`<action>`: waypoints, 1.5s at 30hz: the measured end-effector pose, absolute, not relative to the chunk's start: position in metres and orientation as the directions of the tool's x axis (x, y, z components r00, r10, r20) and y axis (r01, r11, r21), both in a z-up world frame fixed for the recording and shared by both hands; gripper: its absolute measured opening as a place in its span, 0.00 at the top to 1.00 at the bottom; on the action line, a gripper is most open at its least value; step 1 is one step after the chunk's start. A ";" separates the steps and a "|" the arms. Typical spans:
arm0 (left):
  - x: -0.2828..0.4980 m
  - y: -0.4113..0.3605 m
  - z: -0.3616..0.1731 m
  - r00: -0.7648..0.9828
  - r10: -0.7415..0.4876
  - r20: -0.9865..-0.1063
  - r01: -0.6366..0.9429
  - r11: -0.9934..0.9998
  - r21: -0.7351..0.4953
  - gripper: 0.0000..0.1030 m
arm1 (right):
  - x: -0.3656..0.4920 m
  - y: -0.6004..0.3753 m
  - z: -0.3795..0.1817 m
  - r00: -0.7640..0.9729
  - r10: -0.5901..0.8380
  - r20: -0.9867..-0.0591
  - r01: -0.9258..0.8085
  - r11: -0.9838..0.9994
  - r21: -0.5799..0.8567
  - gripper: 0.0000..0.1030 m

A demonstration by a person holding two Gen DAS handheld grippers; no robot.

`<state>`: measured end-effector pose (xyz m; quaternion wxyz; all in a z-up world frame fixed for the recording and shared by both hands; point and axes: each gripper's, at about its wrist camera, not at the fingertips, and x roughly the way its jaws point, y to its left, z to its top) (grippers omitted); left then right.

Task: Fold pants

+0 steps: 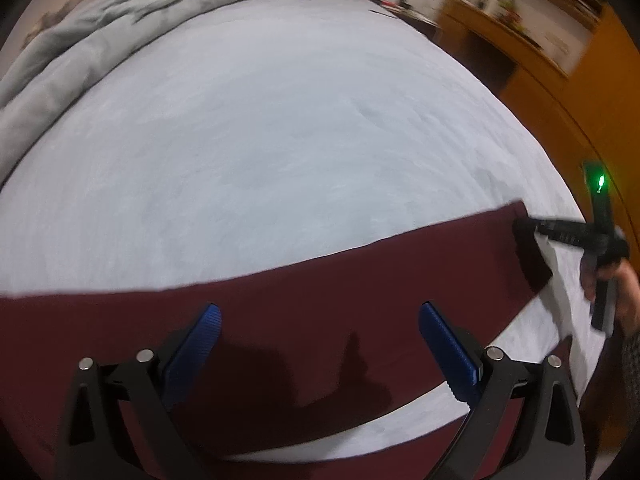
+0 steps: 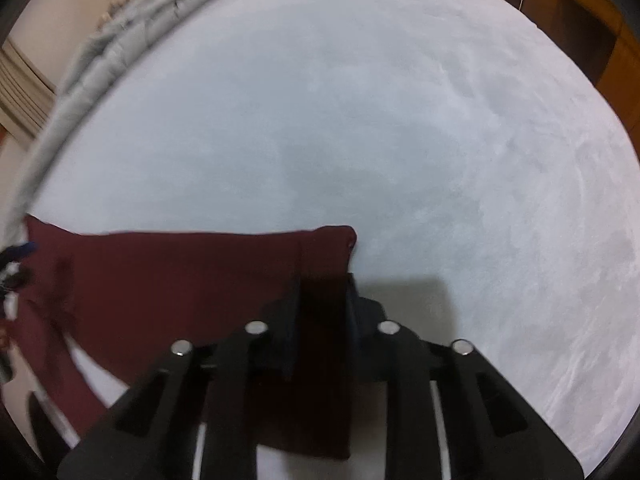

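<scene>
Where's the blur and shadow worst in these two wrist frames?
Left wrist: heavy fisheye bulge, furniture smeared at the rim, left tool casts a dark shadow on the pants. Right wrist: soft overall, the right tool shades the cloth it pinches.

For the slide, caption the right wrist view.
Right tongs shut on maroon pants lying on a pale bedsheet.

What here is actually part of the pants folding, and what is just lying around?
Part of the job:
- maroon pants, spread on the bed
- right gripper, shut on the pants' end
- left gripper, open above the pants

Just lying about:
- grey quilt, bunched at the bed's far edge
- wooden cabinet beside the bed
- pale bed cover
</scene>
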<state>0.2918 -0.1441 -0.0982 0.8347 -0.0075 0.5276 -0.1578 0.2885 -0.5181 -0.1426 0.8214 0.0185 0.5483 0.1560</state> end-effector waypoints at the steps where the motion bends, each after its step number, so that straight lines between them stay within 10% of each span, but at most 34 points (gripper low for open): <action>1: 0.295 -0.147 -0.099 0.384 -0.281 -0.879 0.285 0.942 -0.177 0.04 | 0.285 -0.523 -0.137 0.351 0.312 -0.883 -0.248 0.940 0.234 0.90; 26: 0.377 -0.218 -0.143 -0.185 -0.547 -0.816 0.657 0.549 -0.517 0.04 | 0.249 -0.534 -0.018 0.433 0.558 -0.708 -0.528 0.793 0.302 0.92; 28: 0.373 -0.216 -0.147 -0.208 -0.539 -0.816 0.649 0.548 -0.527 0.15 | 0.248 -0.536 -0.019 0.435 0.558 -0.707 -0.521 0.796 0.308 0.92; 30: 0.369 -0.217 -0.151 -0.222 -0.519 -0.825 0.649 0.553 -0.522 0.63 | 0.248 -0.538 -0.021 0.439 0.557 -0.705 -0.510 0.801 0.315 0.92; 33: 0.357 -0.211 -0.143 -0.175 -0.520 -0.836 0.651 0.576 -0.494 0.82 | 0.244 -0.541 -0.026 0.448 0.545 -0.709 -0.486 0.814 0.318 0.92; 45: 0.204 -0.209 -0.064 0.237 -0.398 -0.886 0.693 0.709 -0.133 0.86 | 0.156 -0.552 -0.043 0.500 0.498 -0.708 -0.459 0.846 0.271 0.92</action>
